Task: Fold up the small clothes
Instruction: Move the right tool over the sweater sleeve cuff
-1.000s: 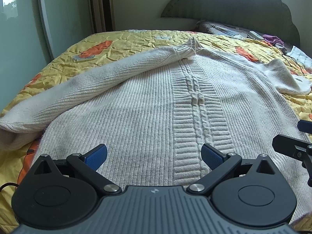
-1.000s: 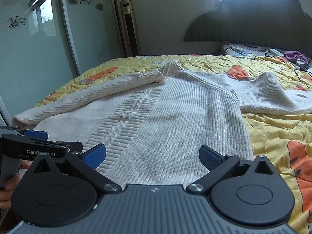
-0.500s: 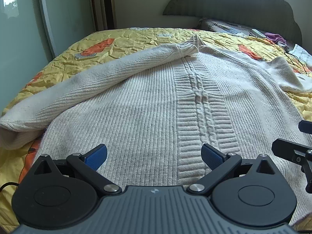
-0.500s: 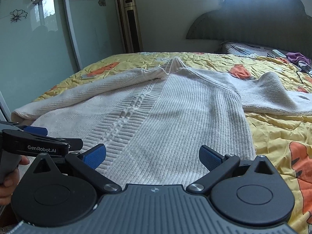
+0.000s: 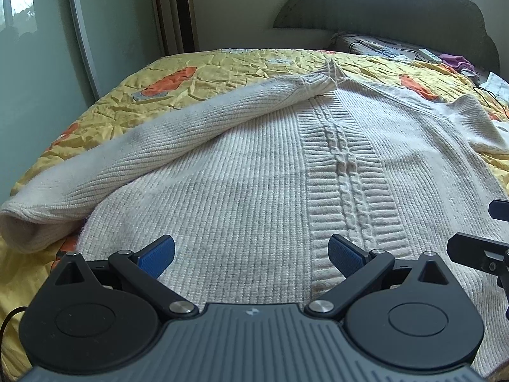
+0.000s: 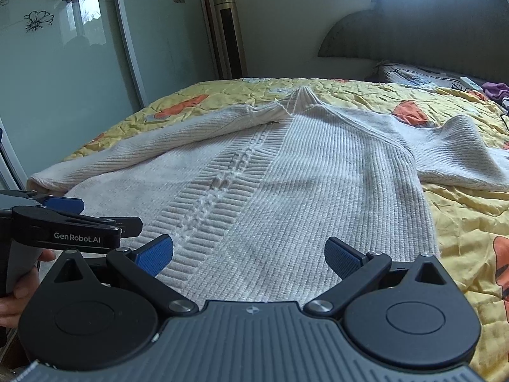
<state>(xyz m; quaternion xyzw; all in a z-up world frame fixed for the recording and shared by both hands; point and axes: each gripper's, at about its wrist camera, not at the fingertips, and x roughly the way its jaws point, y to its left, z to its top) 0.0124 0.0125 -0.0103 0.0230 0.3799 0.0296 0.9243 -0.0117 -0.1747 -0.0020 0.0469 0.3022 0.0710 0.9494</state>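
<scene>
A cream knitted sweater (image 5: 261, 197) lies spread flat on the bed (image 5: 203, 73), on a yellow bedspread with orange patches, its collar pointing toward the dark headboard (image 6: 429, 25) and its hem nearest the person. The left sleeve (image 5: 152, 156) is already laid in diagonally over the body of the garment, its cuff end at the near left corner, while the right sleeve (image 6: 458, 156) is flung outward onto the bedspread, well apart from the cable pattern running down the middle. Both tools hover low at the hem edge, side by side: the left tongs (image 5: 251, 254) stand wide open over the left half of the hem, holding nothing, and the right tongs (image 6: 248, 251) are likewise spread wide and empty above the right half. In the right view a hand (image 6: 22, 289) grips the handle of the left tool at the frame's edge. To my eye the fold is at an early stage, with one sleeve in and the other not yet, and the pair lined up on the bottom edge. The next move seems to call either for reaching over to bring the right sleeve inward, or for both tongs to dip, pinch the thick ribbed hem at two points and carry it evenly up toward the collar, keeping the knit from bunching.
</scene>
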